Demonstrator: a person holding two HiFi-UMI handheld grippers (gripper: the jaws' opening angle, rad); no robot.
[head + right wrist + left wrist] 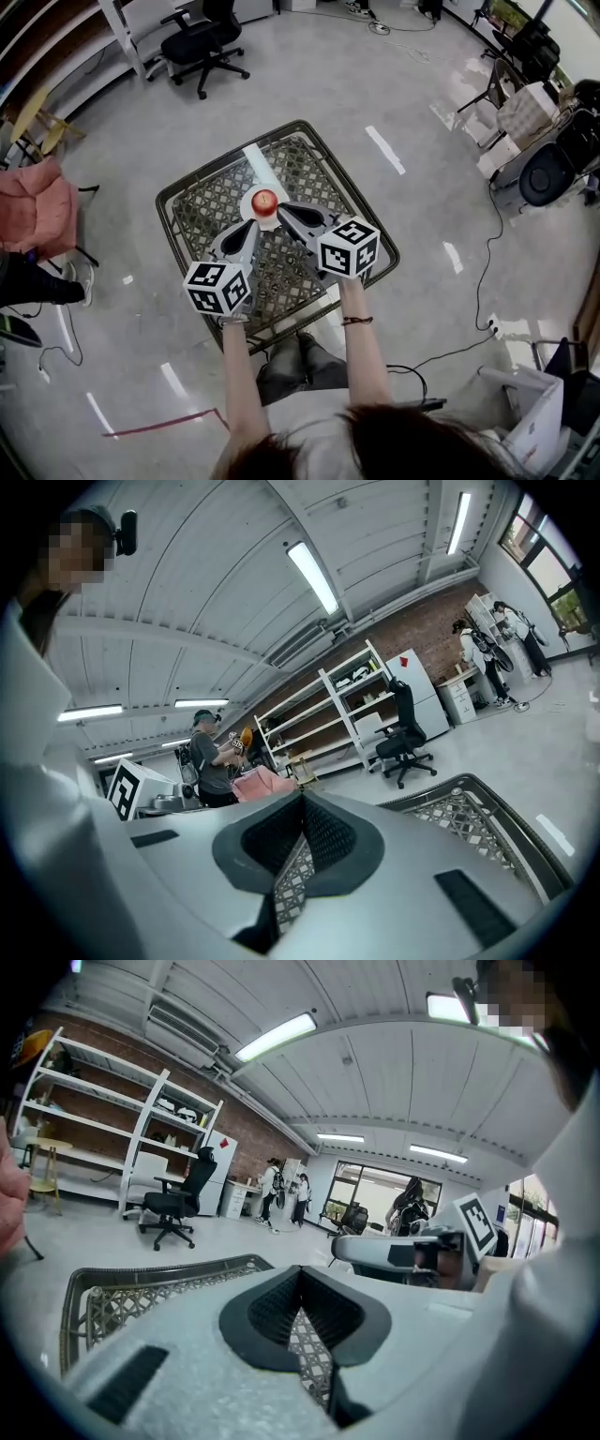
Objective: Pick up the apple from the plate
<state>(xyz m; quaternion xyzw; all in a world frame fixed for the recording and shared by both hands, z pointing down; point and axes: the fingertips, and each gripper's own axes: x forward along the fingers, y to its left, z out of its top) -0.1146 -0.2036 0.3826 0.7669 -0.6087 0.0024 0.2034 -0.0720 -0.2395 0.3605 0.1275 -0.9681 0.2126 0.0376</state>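
A red apple point(264, 200) sits on a small white plate point(253, 208) near the middle of a dark metal lattice table point(202, 211). My left gripper point(254, 224) points at the plate from the near left, its tip just short of the rim. My right gripper point(280, 211) comes in from the near right, its tip beside the apple. In the left gripper view the jaws point(300, 1269) meet at the tip with nothing between them. The right gripper's jaws point(302, 796) are likewise closed and empty. Neither gripper view shows the apple.
A white strip point(259, 165) lies on the table beyond the plate. A raised rim point(174, 190) runs round the table. A black office chair point(200, 42) stands far back, pink cloth point(33, 208) at the left, boxes and cables point(525, 122) at the right. People stand in the distance.
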